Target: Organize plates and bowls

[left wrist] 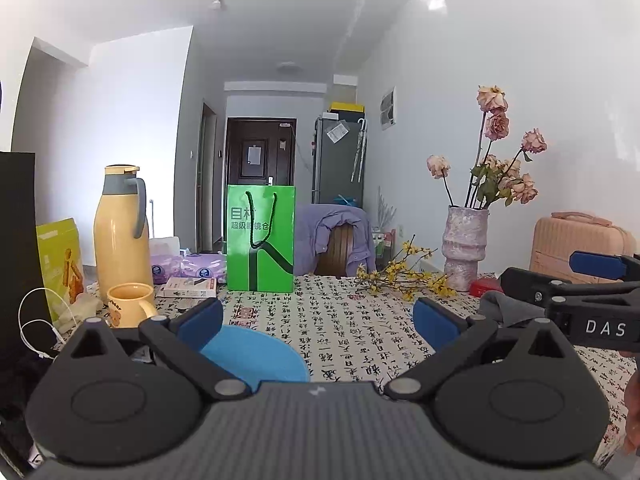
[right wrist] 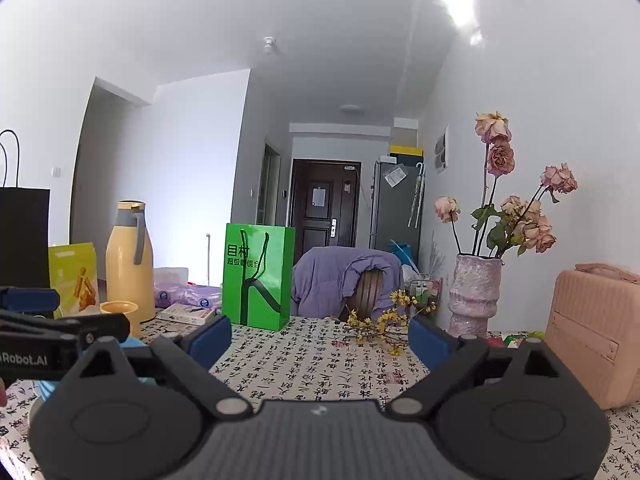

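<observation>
A blue bowl (left wrist: 256, 356) sits on the patterned tablecloth just below and left of my left gripper (left wrist: 318, 322), which is open and empty above it. A sliver of blue dishware (right wrist: 134, 344) shows at the left of the right wrist view, mostly hidden behind the gripper bodies. My right gripper (right wrist: 320, 340) is open and empty over bare tablecloth. It also shows at the right edge of the left wrist view (left wrist: 560, 280). The left gripper shows at the left edge of the right wrist view (right wrist: 60, 320).
A yellow mug (left wrist: 130, 304), yellow thermos (left wrist: 120, 232), green paper bag (left wrist: 260, 238), small box (left wrist: 188, 286) and tissue packs stand at the back left. A vase of dried roses (left wrist: 466, 248), yellow twigs (left wrist: 404, 276), grey cloth (left wrist: 504, 308) and pink case (left wrist: 576, 244) are at the right.
</observation>
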Motion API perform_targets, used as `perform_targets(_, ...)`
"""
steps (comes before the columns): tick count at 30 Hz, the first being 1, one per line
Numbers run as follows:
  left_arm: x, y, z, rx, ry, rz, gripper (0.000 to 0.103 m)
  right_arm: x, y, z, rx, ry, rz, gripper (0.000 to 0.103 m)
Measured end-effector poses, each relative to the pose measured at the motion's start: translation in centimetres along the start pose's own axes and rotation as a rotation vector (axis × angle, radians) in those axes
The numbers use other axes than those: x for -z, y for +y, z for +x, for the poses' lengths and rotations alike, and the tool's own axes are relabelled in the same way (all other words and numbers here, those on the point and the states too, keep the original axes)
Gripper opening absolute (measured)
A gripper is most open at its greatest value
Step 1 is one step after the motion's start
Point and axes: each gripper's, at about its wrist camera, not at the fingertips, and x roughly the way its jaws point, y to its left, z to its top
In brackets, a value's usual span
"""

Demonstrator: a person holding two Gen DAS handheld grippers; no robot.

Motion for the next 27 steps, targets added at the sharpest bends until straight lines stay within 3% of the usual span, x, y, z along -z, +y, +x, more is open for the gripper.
perform_targets(12, 3.3, 0.7, -8.7, -0.035, -0.005, 0.019, 0.103, 3.0, 1.2, -9.2, -0.007, 0.029, 0.046, 0.096)
perform_targets(15, 3.9, 1.2, -10.1, -0.086, 0.0, 0.011, 0.103, 3.6, 1.9, -11.0, -0.016, 0.045, 0.04, 0.096)
perform_targets(24, 5.2, 1.9, -14.6, -0.091, 0.03, -0.004, 0.103, 4.3, 4.3, -15.0, -0.039, 0.039, -0.005, 0.096)
perform_targets(27, 5.3, 2.1, -15.9, -0.127, 0.017, -0.004, 0.103, 4.5, 5.0, -16.1, -0.055, 0.04, 0.01, 0.096)
